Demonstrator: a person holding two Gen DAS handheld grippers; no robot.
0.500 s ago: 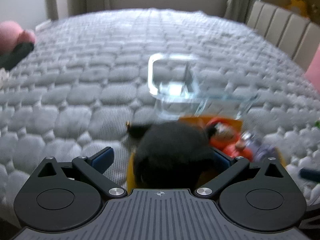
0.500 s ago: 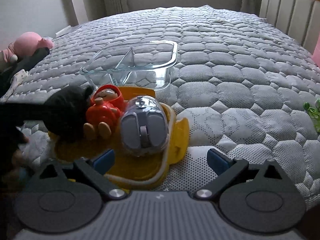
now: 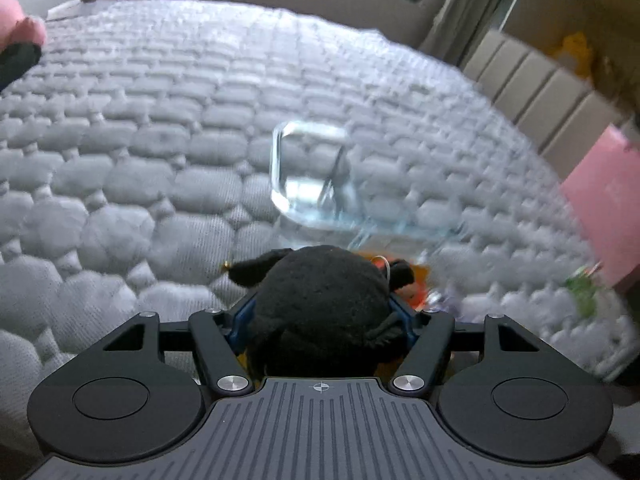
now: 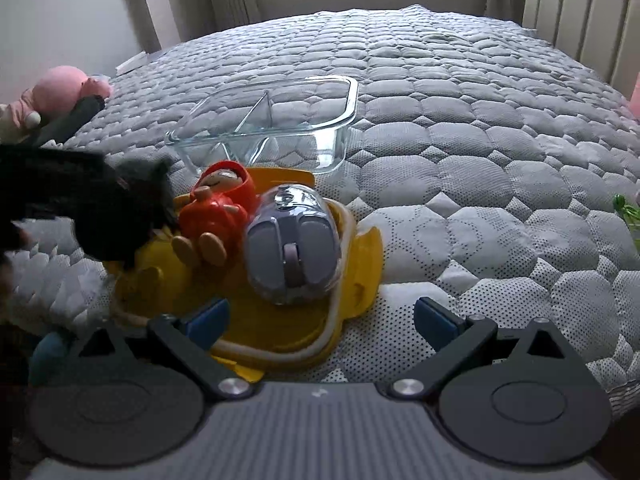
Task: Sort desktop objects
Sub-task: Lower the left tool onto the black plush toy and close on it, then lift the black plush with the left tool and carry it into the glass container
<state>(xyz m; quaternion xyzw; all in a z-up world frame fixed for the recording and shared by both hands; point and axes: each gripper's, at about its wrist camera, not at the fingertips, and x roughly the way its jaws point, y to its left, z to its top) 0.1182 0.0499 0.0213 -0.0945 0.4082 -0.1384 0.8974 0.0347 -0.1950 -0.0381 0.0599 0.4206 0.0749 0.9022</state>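
My left gripper (image 3: 320, 312) is shut on a black plush toy (image 3: 320, 300) and holds it above the yellow tray. It shows at the left in the right wrist view (image 4: 116, 216). A clear divided glass container (image 4: 276, 124) stands on the quilt behind the yellow tray (image 4: 280, 332); it is blurred in the left wrist view (image 3: 316, 176). On the tray lie a red-orange doll figure (image 4: 220, 208) and a grey-purple computer mouse (image 4: 294, 248). My right gripper (image 4: 320, 316) is open and empty, just in front of the tray's near edge.
All sits on a grey quilted bed (image 4: 460, 160). A pink plush (image 4: 64, 88) lies at the far left. A green item (image 4: 626, 208) is at the right edge. A beige headboard (image 4: 580, 16) and a pink object (image 3: 608, 208) stand to the right.
My left gripper has closed on the black plush and lifted it off the tray, with the view swinging. The right gripper has hardly moved.
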